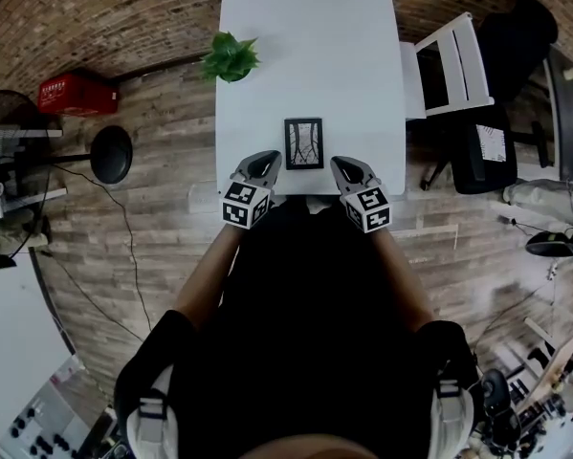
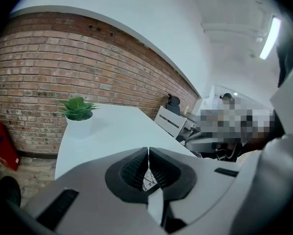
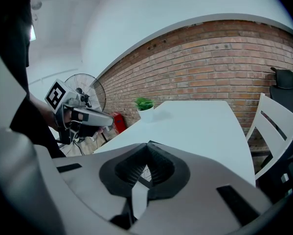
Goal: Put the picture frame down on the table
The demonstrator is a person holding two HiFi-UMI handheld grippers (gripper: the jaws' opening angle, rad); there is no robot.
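Lying flat on the white counter [image 1: 305,55], the picture frame [image 1: 303,143] sits near its front edge; left gripper [image 1: 263,163] and right gripper [image 1: 349,167] flank the frame, fingers [image 2: 131,170] pressed together, holding nothing.

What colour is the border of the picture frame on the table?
The picture frame has a black border; clearest in the head view.

The grey left hand-held gripper [image 1: 266,159] and right hand-held gripper [image 1: 342,164] carry black-and-white marker cubes [image 1: 245,205]; the person wears black.

picture frame [image 1: 303,143] on table [image 1: 305,46], potted plant [image 1: 231,57]
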